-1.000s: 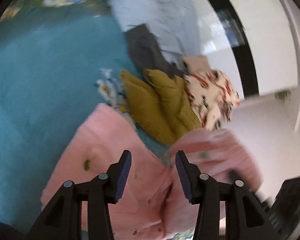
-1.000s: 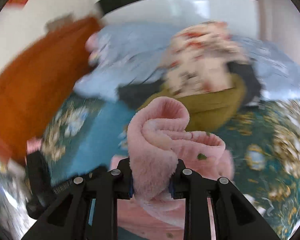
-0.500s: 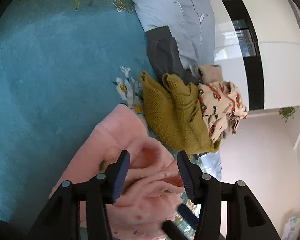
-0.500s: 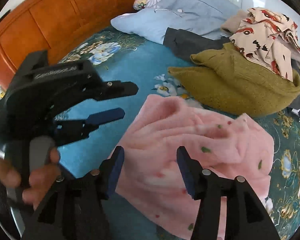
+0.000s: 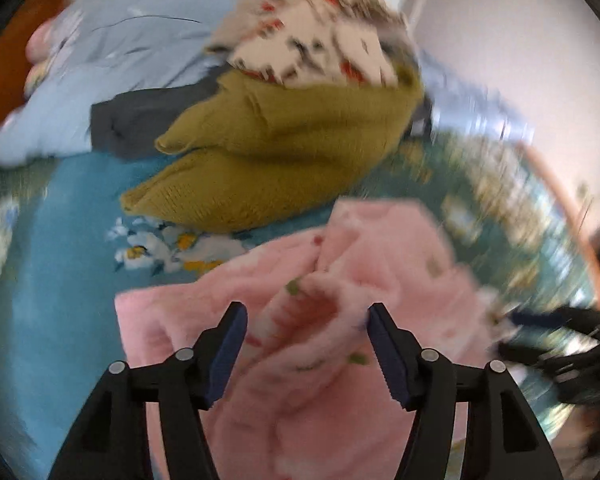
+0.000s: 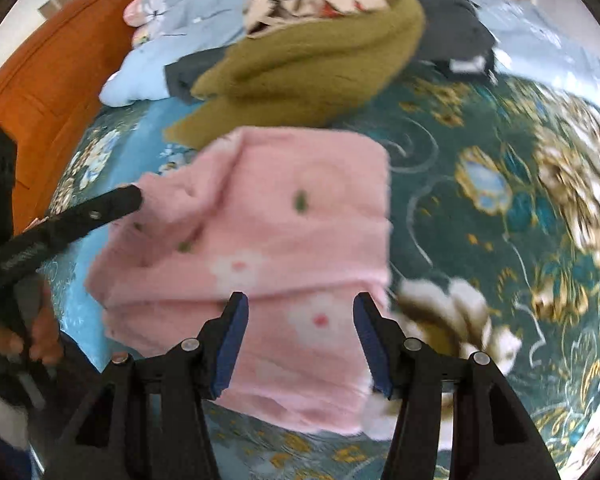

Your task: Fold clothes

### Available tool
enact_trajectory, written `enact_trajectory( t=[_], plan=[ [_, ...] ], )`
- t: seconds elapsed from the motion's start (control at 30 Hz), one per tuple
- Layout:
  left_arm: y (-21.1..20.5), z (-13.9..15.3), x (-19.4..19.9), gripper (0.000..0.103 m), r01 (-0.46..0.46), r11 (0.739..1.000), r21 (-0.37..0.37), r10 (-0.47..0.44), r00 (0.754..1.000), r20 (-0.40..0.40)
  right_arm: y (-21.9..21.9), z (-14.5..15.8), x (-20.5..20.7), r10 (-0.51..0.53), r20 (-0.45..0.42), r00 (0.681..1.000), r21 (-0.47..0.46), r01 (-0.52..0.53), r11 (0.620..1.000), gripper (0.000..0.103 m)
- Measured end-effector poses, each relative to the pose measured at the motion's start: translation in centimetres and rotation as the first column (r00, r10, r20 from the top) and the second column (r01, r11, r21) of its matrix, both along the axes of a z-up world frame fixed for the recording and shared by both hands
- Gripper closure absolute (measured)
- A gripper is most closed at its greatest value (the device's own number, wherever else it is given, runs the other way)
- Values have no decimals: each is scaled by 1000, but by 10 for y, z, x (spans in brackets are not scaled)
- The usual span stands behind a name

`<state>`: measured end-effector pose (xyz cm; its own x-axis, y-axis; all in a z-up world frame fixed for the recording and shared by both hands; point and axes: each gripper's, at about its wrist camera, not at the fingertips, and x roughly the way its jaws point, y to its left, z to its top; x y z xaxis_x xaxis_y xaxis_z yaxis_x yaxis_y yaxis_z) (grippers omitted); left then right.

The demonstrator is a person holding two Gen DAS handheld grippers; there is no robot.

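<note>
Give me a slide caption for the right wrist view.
Open right gripper over a pink garment on the floral bedspread, olive sweater behind.

A fuzzy pink garment [image 6: 268,248] with small green and red spots lies partly folded, rumpled at its left.

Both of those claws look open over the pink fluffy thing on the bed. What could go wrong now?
The pink fleece garment lies bunched on its left side, so a fold could trap wrinkles. The olive knit sweater lies right behind it and could get snagged. The left gripper and right gripper work close together and might collide.
</note>
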<state>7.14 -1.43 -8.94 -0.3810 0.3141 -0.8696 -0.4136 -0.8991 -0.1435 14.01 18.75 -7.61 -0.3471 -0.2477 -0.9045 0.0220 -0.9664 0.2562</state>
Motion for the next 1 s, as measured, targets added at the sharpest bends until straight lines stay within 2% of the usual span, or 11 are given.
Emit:
enact_trajectory(
  t=[0.13,0.23,0.33,0.4,0.53,0.57,0.7,0.83,0.87,0.93,1.0],
  plan=[
    [8,-30,-5,32,40,997,-61,-34,994,104,12,-2,9,-24,0,1000,-3,24,1000,47],
    [4,-36,-10,28,23,1000,-18,-20,989,146,20,-5,6,-48,9,999,-12,48,999,47],
    [-15,-35,-17,28,-44,994,104,24,981,194,22,-4,3,-52,7,999,-14,52,999,47],
    [-23,-35,-18,30,-82,990,117,57,976,209,21,-3,0,-47,-3,999,-15,47,999,47],
    [-32,-33,-21,79,-135,985,106,108,968,225,21,-6,-5,-60,-1,998,-26,60,998,47],
    [-39,-32,-22,84,-161,979,125,129,965,226,21,-7,-6,-64,2,998,-31,65,997,47],
    [-72,-25,-23,89,-307,927,215,247,932,265,17,-9,-7,-56,1,998,-46,56,997,47],
    [-111,-18,-16,90,-453,848,276,369,877,307,17,-6,-6,-49,-14,999,-55,48,997,47],
    [-123,-20,-15,90,-499,821,277,409,852,326,18,-6,-7,-50,-17,999,-56,49,997,47],
    [-134,-35,-20,90,-570,797,200,476,796,374,20,-6,-7,-54,-20,998,-60,53,997,47],
    [-128,-39,-22,88,-567,811,145,491,793,361,21,-10,-9,-58,-8,998,-64,58,996,47]
  ],
)
